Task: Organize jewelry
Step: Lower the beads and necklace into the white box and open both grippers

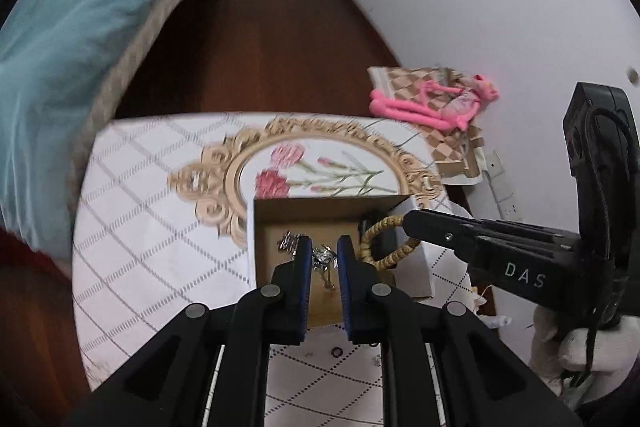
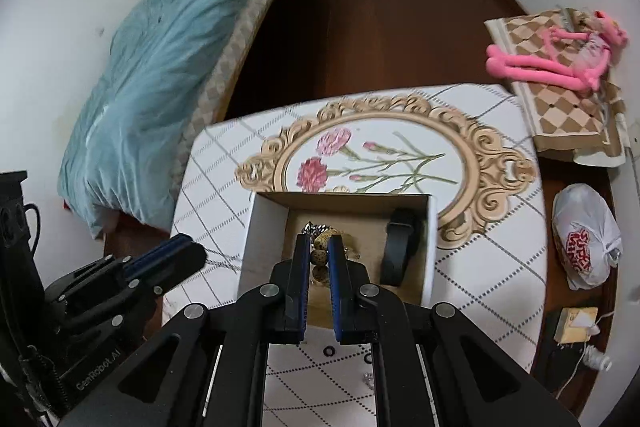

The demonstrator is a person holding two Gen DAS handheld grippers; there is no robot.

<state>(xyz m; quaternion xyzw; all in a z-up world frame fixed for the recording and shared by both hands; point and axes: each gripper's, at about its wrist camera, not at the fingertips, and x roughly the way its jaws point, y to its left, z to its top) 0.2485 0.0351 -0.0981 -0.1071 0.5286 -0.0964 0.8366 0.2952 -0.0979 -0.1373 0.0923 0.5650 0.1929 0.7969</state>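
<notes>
An open cardboard box [image 1: 280,215] [image 2: 264,223] stands on the table. My left gripper [image 1: 324,247] hangs over it, shut on a silver jewelry piece [image 1: 323,259] between its fingertips. More silver jewelry [image 1: 289,239] lies on the box floor. My right gripper [image 2: 319,243] [image 1: 408,223] is shut on a tan beaded bracelet [image 2: 321,241] [image 1: 384,259], held over the box. A black band [image 2: 398,247] lies in the box's right side. Small rings [image 2: 329,351] [image 1: 335,351] lie on the cloth near me.
The table has a white cloth [image 1: 160,227] with a gold frame and flower print. A bed with a blue blanket [image 2: 160,75] is to the left. A checkered box with a pink plush toy [image 2: 560,67] and a white plastic bag [image 2: 584,235] sit at the right.
</notes>
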